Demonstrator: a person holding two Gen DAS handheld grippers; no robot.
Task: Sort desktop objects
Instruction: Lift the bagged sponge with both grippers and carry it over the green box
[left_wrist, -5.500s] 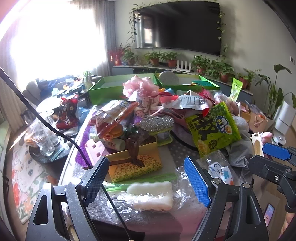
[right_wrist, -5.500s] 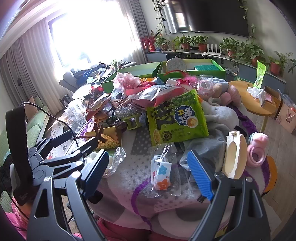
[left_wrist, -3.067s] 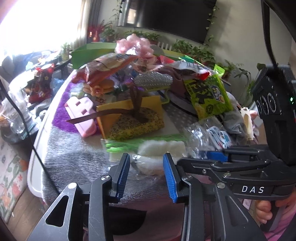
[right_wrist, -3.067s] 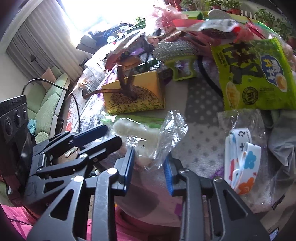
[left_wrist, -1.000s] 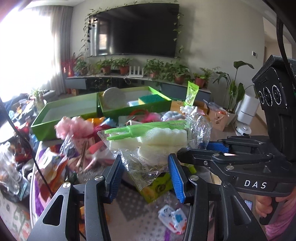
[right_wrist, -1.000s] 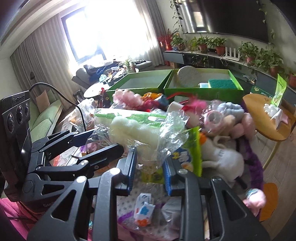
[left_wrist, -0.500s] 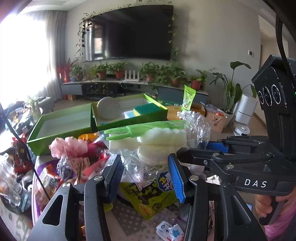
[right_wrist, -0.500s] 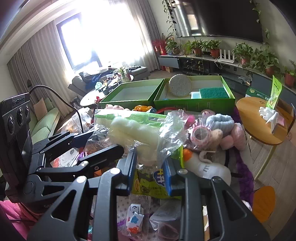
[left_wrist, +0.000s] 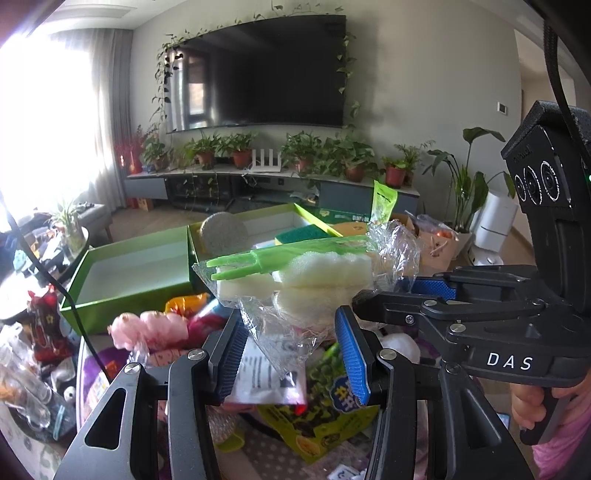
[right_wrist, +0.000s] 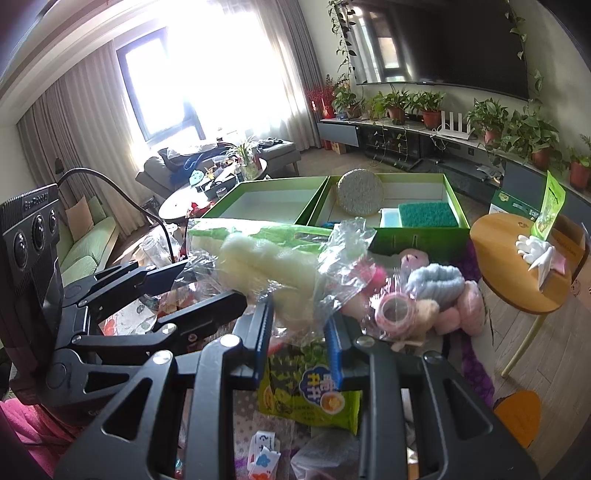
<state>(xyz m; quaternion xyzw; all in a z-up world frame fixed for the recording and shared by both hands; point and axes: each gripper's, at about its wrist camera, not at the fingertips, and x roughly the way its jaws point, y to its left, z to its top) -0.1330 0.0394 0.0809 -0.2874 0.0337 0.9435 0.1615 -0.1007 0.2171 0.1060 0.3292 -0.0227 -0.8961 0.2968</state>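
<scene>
Both grippers hold one clear plastic bag with a white sponge brush on a green handle (left_wrist: 295, 273), lifted above the cluttered table; it also shows in the right wrist view (right_wrist: 269, 266). My left gripper (left_wrist: 290, 354) is shut on the bag's lower left part. My right gripper (right_wrist: 297, 343) is shut on the bag's right end. Two green boxes stand beyond: the left box (right_wrist: 258, 203) holds nothing I can see, the right box (right_wrist: 413, 214) holds a round pad, a green scourer and a small blue item.
Below lie a green snack bag (right_wrist: 310, 398), pink and blue plush items (right_wrist: 439, 291), a pink tape roll (right_wrist: 395, 310) and a pink pompom (left_wrist: 147, 328). A round wooden side table (right_wrist: 513, 266) stands to the right. Glassware (left_wrist: 22, 387) stands at the left.
Both grippers closed on the sponge bag on the table, lifted it, and have carried it forward toward the green boxes, which now sit closer.
</scene>
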